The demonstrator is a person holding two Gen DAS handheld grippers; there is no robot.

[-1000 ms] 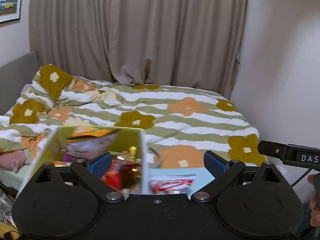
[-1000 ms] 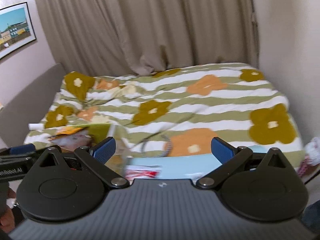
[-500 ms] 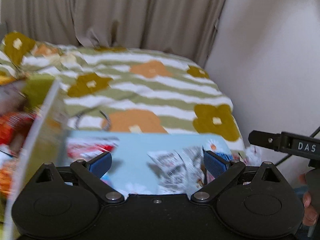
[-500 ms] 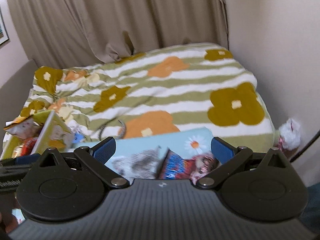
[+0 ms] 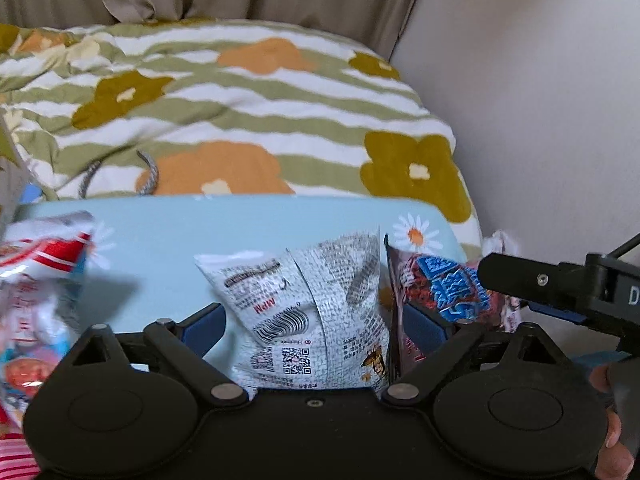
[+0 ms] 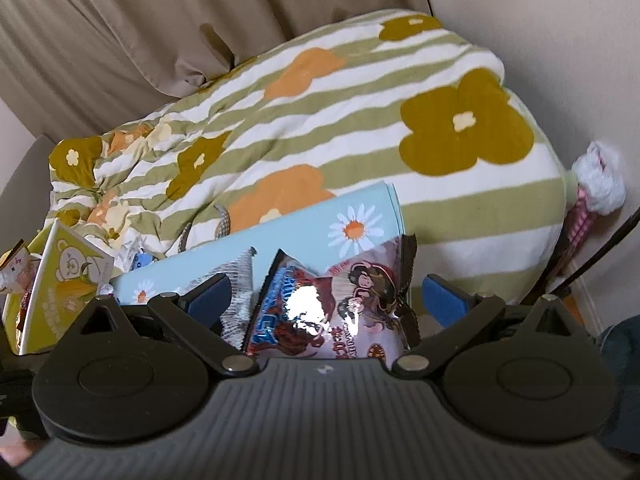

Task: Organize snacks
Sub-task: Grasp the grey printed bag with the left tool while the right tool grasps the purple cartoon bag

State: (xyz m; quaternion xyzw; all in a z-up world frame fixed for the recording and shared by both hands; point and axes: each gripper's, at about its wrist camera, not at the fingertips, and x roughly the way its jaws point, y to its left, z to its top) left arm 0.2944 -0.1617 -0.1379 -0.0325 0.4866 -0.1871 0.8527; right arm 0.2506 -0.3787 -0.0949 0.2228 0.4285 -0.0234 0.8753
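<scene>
Two grippers hang over a pale blue daisy-print tray (image 5: 168, 236) lying on a bed with a green-striped, flowered quilt (image 5: 224, 92). At the far left of the right wrist view stands a yellow-green box (image 6: 60, 280) with packets inside, its near wall tilted, just beside the tray's left end. In the left wrist view a red-and-white snack bag (image 5: 40, 280), blurred, lies over the tray's left edge. Between it and the next packet the tray surface is bare, the widest open stretch. The left gripper (image 5: 316, 320) has its jaws spread wide, having just been closing a little; a white printed packet (image 5: 316, 300) with a barcode and QR code lies between them, its left edge near the left pad, and whether either pad touches cannot be told. Right of it, touching or overlapping its edge, is a glossy cartoon packet (image 6: 332, 304) in dark red and blue, sitting at the tray's right end. The right gripper (image 6: 328, 296) straddles this packet with jaws wide apart and a clear gap at the right pad. Past the tray's right edge the quilt drops off close to a plain wall (image 5: 540, 120), where a white-and-pink bundle (image 6: 600, 184) sits in the narrow gap. Curtains (image 6: 140, 20) close off the far side.
</scene>
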